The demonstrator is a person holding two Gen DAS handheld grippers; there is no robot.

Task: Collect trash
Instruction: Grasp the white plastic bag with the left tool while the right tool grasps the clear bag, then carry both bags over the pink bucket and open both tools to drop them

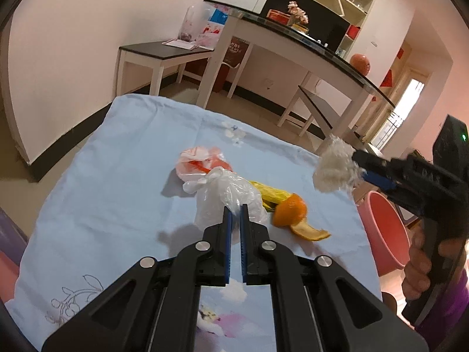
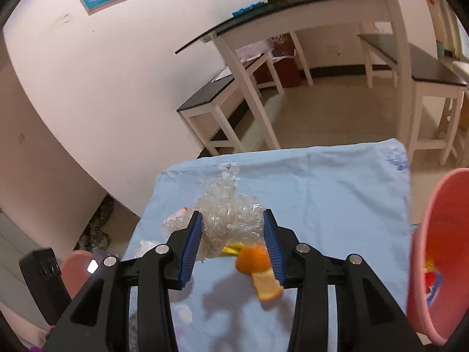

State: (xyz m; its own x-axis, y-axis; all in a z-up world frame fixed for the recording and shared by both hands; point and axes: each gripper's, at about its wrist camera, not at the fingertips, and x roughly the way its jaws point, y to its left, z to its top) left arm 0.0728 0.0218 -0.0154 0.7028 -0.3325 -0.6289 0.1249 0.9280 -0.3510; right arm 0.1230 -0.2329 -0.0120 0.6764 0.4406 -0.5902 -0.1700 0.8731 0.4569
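Observation:
Trash lies on a light blue cloth (image 1: 117, 176): a clear plastic bag (image 1: 225, 196), a red and white wrapper (image 1: 199, 161), a yellow wrapper (image 1: 269, 193) and an orange peel (image 1: 296, 214). My left gripper (image 1: 236, 209) is nearly shut, its tips touching the clear bag's near edge. My right gripper (image 1: 359, 165) holds a crumpled clear plastic wad (image 1: 334, 170) above the cloth's right edge; in the right wrist view the wad (image 2: 231, 217) sits between its spread fingers (image 2: 233, 220), with the orange peel (image 2: 258, 267) below.
A pink bin stands right of the table (image 1: 387, 228), and in the right wrist view (image 2: 436, 252) it holds some trash. Beyond are a white bench (image 1: 152, 55) and a long dark-topped table (image 1: 307, 50).

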